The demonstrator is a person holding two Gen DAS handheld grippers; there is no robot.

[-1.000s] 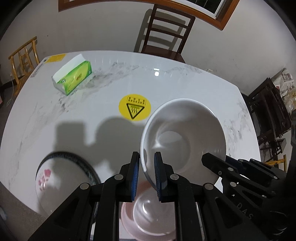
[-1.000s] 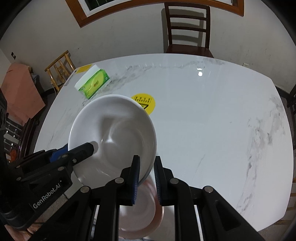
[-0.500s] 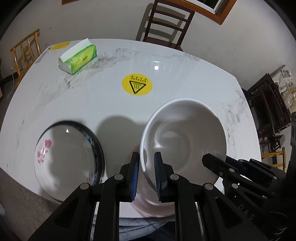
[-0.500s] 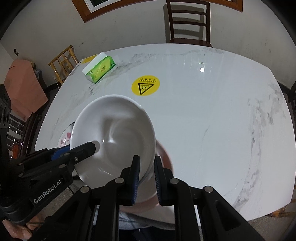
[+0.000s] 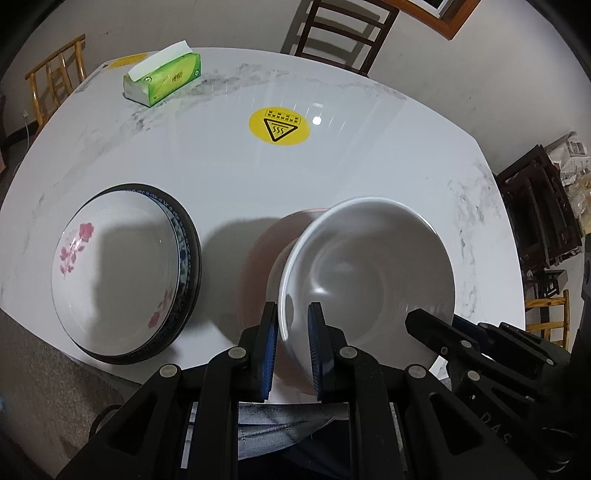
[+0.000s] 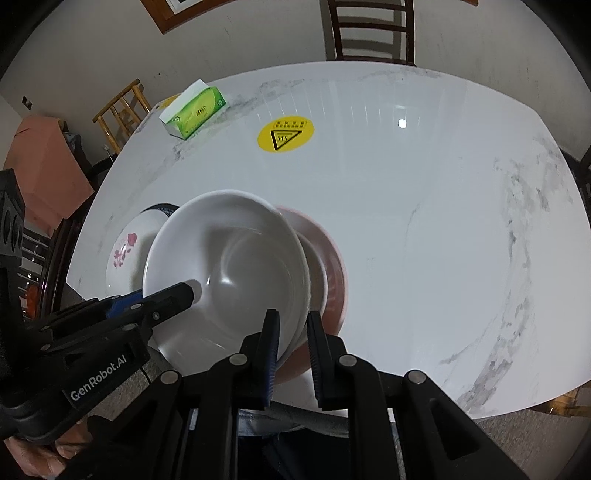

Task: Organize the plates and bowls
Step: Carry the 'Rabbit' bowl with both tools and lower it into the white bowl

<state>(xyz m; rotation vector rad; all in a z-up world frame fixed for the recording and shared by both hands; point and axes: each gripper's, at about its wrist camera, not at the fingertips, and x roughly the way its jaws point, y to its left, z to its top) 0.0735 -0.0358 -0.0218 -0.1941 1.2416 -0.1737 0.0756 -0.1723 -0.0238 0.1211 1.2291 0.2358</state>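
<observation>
Both grippers hold one plain white bowl (image 5: pixel 369 273) by its rim. My left gripper (image 5: pixel 291 314) is shut on the bowl's left rim, and its black finger shows in the right wrist view (image 6: pixel 184 291). My right gripper (image 6: pixel 291 321) is shut on the right rim of the white bowl (image 6: pixel 229 266). Right under it, near the table's front edge, lies a pink dish (image 5: pixel 258 266) (image 6: pixel 332 273), mostly covered; whether the two touch I cannot tell. To the left stands a stack topped by a white plate with red flowers (image 5: pixel 110 273) (image 6: pixel 125 243).
The white marble table (image 5: pixel 332 166) carries a green tissue box (image 5: pixel 162 79) at the far left and a round yellow warning sticker (image 5: pixel 279 125) in the middle. A dark wooden chair (image 5: pixel 343 33) stands behind it. The table's front edge runs just below the dishes.
Both grippers have carried the white bowl back toward the table's front edge and lower, so it now hangs over the pink dish. The flowered plate stack has come fully into the left wrist view.
</observation>
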